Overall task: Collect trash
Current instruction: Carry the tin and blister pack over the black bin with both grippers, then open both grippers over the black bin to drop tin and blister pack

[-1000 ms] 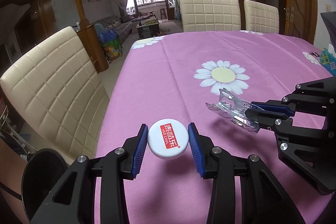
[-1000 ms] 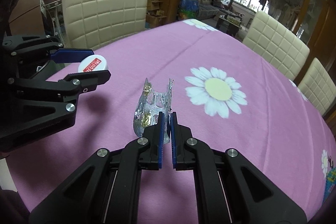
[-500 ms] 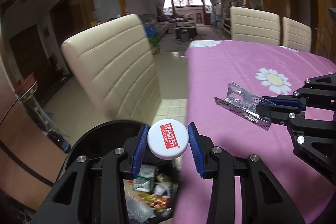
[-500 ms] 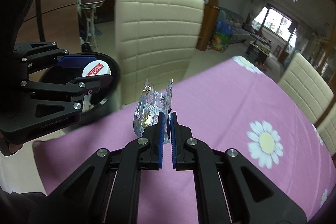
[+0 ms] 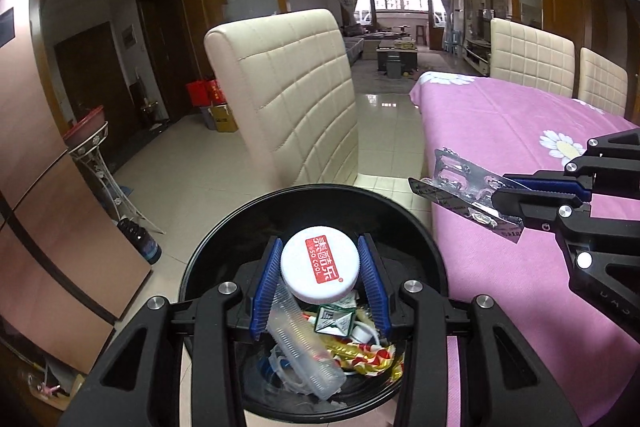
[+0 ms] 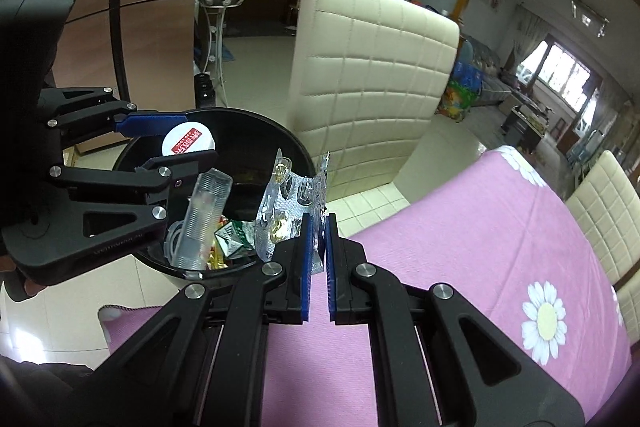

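Observation:
My left gripper (image 5: 319, 259) is shut on a white bottle cap (image 5: 319, 267) with a red label, held right above the black round trash bin (image 5: 224, 239). The bin holds a clear plastic bottle (image 5: 304, 351), a green carton and shiny wrappers. From the right wrist view, the left gripper (image 6: 176, 143) and the cap (image 6: 188, 143) hang over the bin (image 6: 260, 131). My right gripper (image 6: 317, 227) is shut on a crumpled silver blister pack (image 6: 286, 211), at the table's corner beside the bin's rim. The left wrist view shows that pack (image 5: 464, 191) right of the bin.
A cream padded chair (image 5: 296, 107) stands just behind the bin. The table under a pink daisy cloth (image 5: 520, 155) fills the right, with two more chairs (image 5: 532, 55) behind it. A metal plant stand (image 5: 96, 163) and a dark bottle (image 5: 140, 243) stand on the tiled floor at left.
Both grippers swung left off the table toward the bin, each keeping its load. The cap now hangs over the bin's opening; the blister pack has reached the table corner by the rim.

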The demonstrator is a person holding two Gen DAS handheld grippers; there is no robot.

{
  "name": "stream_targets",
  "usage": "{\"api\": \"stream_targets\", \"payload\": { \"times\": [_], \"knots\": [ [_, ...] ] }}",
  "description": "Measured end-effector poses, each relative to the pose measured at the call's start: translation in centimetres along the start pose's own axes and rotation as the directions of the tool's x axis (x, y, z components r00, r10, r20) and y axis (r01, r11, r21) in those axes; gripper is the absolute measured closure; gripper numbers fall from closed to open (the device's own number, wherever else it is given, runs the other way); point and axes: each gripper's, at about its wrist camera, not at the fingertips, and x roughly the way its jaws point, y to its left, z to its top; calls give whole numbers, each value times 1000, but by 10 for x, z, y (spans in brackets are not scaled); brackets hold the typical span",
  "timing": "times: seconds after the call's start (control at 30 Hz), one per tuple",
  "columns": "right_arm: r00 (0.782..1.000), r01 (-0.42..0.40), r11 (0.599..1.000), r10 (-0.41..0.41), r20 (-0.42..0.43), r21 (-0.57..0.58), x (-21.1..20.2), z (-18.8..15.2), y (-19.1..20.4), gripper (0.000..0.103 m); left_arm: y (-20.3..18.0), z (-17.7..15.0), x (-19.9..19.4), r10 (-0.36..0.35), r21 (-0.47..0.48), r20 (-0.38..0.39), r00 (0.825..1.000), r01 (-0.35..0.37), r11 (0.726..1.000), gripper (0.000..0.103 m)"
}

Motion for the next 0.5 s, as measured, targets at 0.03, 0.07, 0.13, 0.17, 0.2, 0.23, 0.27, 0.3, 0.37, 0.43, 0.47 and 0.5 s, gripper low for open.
{"api": "stream_targets", "payload": {
  "times": [0.03, 0.07, 0.13, 0.17, 0.2, 0.23, 0.27, 0.3, 0.37, 0.43, 0.47, 0.5],
  "knots": [
    [1000, -2, 1000, 2, -1, -2, 0, 1, 2, 96, 2, -1, -1, 6, -4, 2, 1000, -6, 1000, 64],
    [1000, -5, 1000, 5, -2, -4, 1, 2, 4, 96, 6, -2, -2, 11, -10, 4, 1000, -11, 1000, 64],
    [1000, -11, 1000, 11, -2, -8, 2, 4, 7, 96, 11, -3, -4, 18, -26, 7, 1000, -18, 1000, 64],
    [1000, -13, 1000, 13, -4, -12, 3, 5, 10, 96, 14, -5, -4, 21, -34, 7, 1000, -20, 999, 64],
    [1000, -15, 1000, 15, -6, -14, 5, 5, 11, 96, 18, -6, -4, 22, -44, 5, 1000, -22, 999, 64],
    [1000, -18, 1000, 18, -8, -18, 6, 6, 13, 96, 22, -8, -4, 23, -50, 3, 1000, -23, 998, 64],
    [1000, -22, 1000, 21, -10, -21, 8, 7, 15, 96, 24, -9, -4, 26, -55, 0, 1000, -26, 998, 64],
    [1000, -25, 999, 24, -12, -23, 8, 7, 15, 96, 27, -11, -2, 29, -59, -8, 1000, -30, 998, 64],
    [999, -31, 999, 30, -14, -27, 12, 9, 17, 96, 30, -14, 0, 34, -67, -18, 999, -35, 997, 64],
    [999, -36, 999, 36, -17, -30, 13, 10, 20, 96, 33, -16, 2, 31, -76, -27, 999, -33, 997, 64],
    [999, -39, 999, 39, -18, -33, 14, 11, 21, 96, 35, -17, 3, 28, -80, -31, 999, -31, 996, 64],
    [999, -40, 999, 39, -19, -36, 16, 12, 24, 96, 36, -19, 3, 27, -82, -34, 999, -30, 996, 64]
  ]
}}
